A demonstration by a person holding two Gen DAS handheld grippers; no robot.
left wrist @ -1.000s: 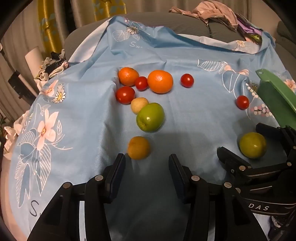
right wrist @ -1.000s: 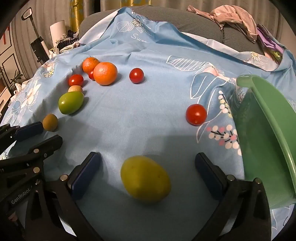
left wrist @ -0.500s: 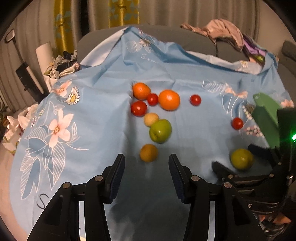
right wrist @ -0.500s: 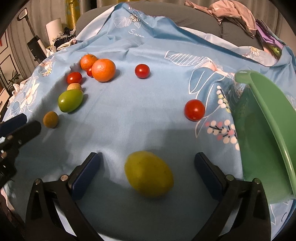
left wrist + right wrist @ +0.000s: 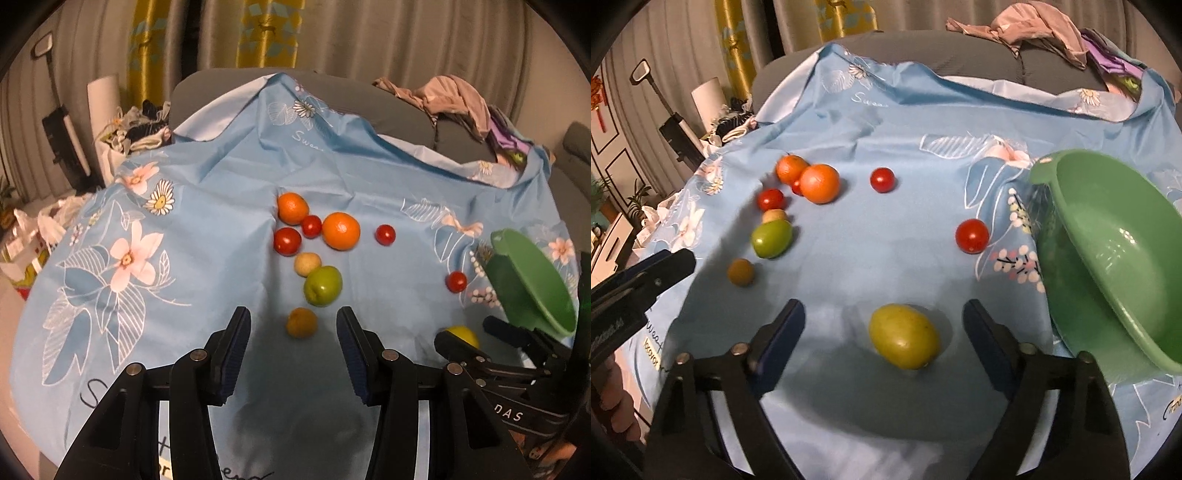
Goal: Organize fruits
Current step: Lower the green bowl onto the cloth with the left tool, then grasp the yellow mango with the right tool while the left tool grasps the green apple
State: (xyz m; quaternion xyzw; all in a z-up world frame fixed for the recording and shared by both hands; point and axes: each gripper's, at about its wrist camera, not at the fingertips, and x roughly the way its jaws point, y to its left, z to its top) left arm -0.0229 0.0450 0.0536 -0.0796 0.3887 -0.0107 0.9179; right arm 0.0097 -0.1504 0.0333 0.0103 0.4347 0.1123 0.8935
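- The right gripper [image 5: 882, 321] hangs over a yellow-green fruit [image 5: 904, 336] lying on the blue floral cloth [image 5: 886, 122]. Its jaws have just been closing in, with the fruit between them, but both blue pads stand clear of the skin: nothing is grasped yet.
- The left gripper [image 5: 291, 345] is released and empty, its pads framing a small brownish-orange fruit [image 5: 302, 322] that sits on the cloth beyond the fingertips.
- The rest of the fruit lies further up the cloth: a green fruit [image 5: 323, 285] touching a small pale one [image 5: 307, 263], two oranges [image 5: 340, 230] and several red tomatoes [image 5: 287, 240], with one tomato [image 5: 972, 235] apart near the green bowl [image 5: 1145, 295].
- That bowl, tilted with its mouth toward the fruit, stands just right of the yellow-green fruit and is the likely place to put it.
- To do this step well, the right gripper should probably come lower so the pads meet the fruit at its widest part, not its upper curve, where a smooth oval could squirt out.
- The fruit lies slantwise between the pads; rolling the wrist to close across its short axis would likely give a steadier hold.
- Closing should be gentle: the skin may bruise, and the loose cloth could bunch up into the pads.
- The carry to the bowl is short, but the lift must clear the raised rim.
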